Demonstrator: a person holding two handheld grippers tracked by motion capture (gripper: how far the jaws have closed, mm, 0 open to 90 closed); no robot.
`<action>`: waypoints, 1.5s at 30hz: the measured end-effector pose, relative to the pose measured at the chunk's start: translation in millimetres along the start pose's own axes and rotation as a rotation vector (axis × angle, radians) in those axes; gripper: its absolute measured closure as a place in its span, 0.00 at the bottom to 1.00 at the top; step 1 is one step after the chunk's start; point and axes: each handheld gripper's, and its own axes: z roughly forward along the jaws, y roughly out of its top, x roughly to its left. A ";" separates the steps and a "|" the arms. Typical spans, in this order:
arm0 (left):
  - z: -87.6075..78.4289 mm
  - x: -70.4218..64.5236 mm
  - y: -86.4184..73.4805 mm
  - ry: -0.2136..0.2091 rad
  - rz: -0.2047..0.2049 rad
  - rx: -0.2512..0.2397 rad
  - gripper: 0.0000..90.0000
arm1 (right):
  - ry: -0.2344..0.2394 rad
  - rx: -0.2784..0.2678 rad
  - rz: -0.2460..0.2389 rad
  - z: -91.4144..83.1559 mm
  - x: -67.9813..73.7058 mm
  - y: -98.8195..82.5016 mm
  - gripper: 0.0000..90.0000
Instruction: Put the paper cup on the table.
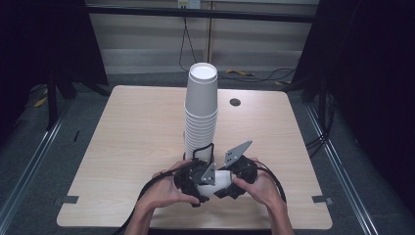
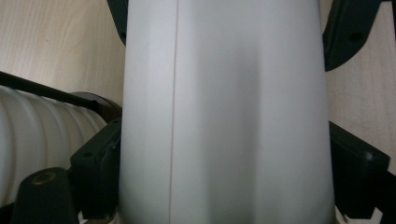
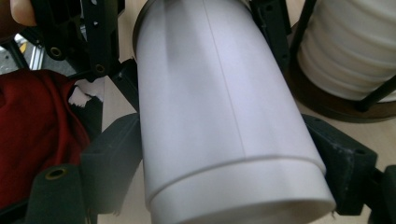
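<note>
In the high view one tall stack of white paper cups [image 1: 200, 112] stands upside down near the middle of the wooden table [image 1: 127, 147], held upright by a black wire holder at its base, and just on the near side of it two hands hold two grippers against a single loose white cup [image 1: 219, 182]. The left gripper [image 1: 195, 180] and the right gripper [image 1: 235, 177] come at this cup from opposite sides, which reads as a two-handed hold meant to steady it or pull nested cups apart; whether it is one cup or two nested ones cannot be told from here. One small dark round hole [image 1: 235, 102] sits in the tabletop to the far right of the stack. In the left gripper view the cup [image 2: 224, 112] stands between the two black jaws, which press on its wall at left and right, so this gripper pinches the cup; the ribbed rims of the stack [image 2: 42, 140] lie at the left, just beside it. In the right gripper view the cup [image 3: 219, 116] again lies between that gripper's two jaws, pinched across its body, and a step near its lower end suggests a second cup nested on it. The stack in its holder [image 3: 355, 51] is at the upper right, and the other gripper grips the cup's far end, beside a red sleeve [image 3: 37, 130] at the left.
</note>
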 end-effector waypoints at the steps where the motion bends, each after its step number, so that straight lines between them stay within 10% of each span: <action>1: 0.2 0.2 -0.2 -0.003 0.002 -0.004 0.16 | -0.006 0.008 0.001 0.2 0.2 0.0 0.20; 45: -27.4 7.6 -28.7 -0.052 -0.027 -0.347 0.15 | 0.006 -0.081 -0.042 -12.7 9.9 4.0 0.25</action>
